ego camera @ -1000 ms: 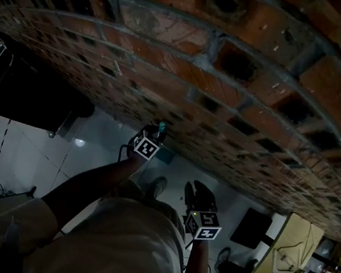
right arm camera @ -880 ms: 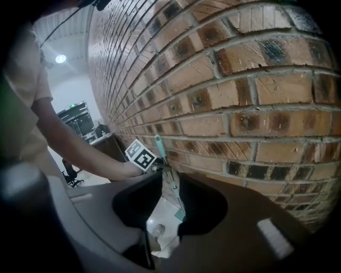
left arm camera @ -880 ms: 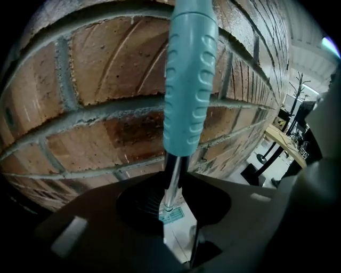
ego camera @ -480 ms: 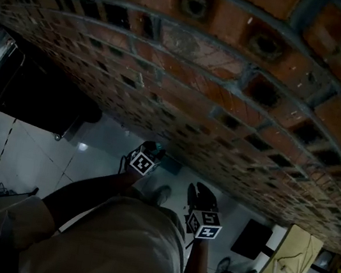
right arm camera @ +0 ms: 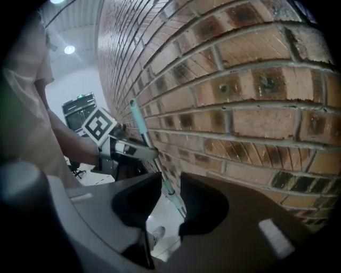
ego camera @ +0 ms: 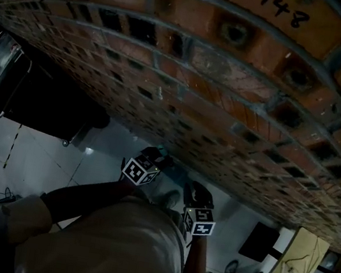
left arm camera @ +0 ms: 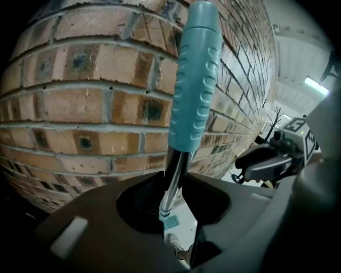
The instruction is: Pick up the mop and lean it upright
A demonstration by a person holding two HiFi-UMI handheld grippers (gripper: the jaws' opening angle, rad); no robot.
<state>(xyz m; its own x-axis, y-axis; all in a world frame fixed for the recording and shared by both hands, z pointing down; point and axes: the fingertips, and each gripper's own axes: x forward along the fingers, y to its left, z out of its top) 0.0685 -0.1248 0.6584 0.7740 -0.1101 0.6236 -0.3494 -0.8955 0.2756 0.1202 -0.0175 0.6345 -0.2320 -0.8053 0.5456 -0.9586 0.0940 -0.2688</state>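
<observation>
Head view, looking steeply down: the person's pale shirt (ego camera: 113, 246) fills the near foreground, and both forearms reach out from it toward a brick wall (ego camera: 230, 91). The left gripper (ego camera: 154, 157) sits ahead of the right gripper (ego camera: 195, 192) and closer to the wall; the two are near each other but apart. Left gripper view: the jaws are clamped on the bare metal shaft of the mop (left arm camera: 194, 80), just under its ribbed teal grip. The grip end rises above the gripper alongside the brickwork; whether it touches the wall cannot be told. Right gripper view: the jaws stand parted and grasp nothing. Through their gap the mop shaft shows farther off, running down at a slant close beside the wall toward the white tiled floor (ego camera: 44, 157). The same view shows the left gripper, marker cube uppermost, gripping the shaft below the teal grip. Beyond the grippers: a shoe (ego camera: 170, 197) on the floor near the foot of the wall, a black case (ego camera: 40, 101) by the wall off to the left, and a tan board (ego camera: 289, 259) at the far right.
</observation>
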